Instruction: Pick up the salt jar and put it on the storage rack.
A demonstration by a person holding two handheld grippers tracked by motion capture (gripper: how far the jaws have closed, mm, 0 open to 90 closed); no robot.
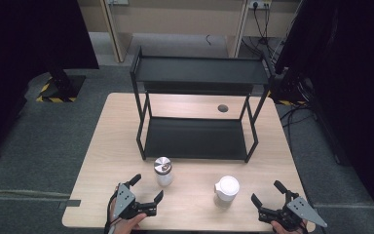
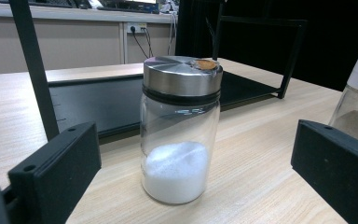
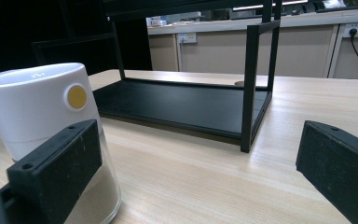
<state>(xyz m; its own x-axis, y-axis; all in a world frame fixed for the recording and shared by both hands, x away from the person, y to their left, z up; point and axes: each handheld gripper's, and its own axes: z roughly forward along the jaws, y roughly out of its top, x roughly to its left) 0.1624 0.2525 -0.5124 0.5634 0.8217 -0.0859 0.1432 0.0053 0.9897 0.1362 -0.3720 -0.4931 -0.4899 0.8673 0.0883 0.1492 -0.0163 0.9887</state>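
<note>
On the table's near half, high view:
Table (image 1: 107, 146): light wood, with a two-tier black rack (image 1: 197, 139) at its far centre.
Steel-lidded jar (image 1: 164, 171): upright on the table, just off the rack's near-left foot, at about 1 o'clock from the left gripper. Clear glass, with white grains filling roughly the lower third.
White-capped jar (image 1: 226, 191): upright, at about 4 o'clock from the steel-lidded jar and well apart from it; at about 10 o'clock from the right gripper. Its white cap carries a yellow dot; tan powder sits in the glass base.
Left gripper (image 1: 147, 188): held low at the near-left edge, jaws spread wide with nothing between the pads. In the left gripper view the steel-lidded jar (image 2: 181, 128) stands ahead, centred between the two jaws and not touching either.
Right gripper (image 1: 267, 191): held low at the near-right edge, jaws spread wide and empty. In the right gripper view the white-capped jar (image 3: 46, 135) stands just behind the jaw on that picture's left; contact cannot be judged.
Rack lower shelf (image 3: 177, 105): black, flat, bare.
</note>
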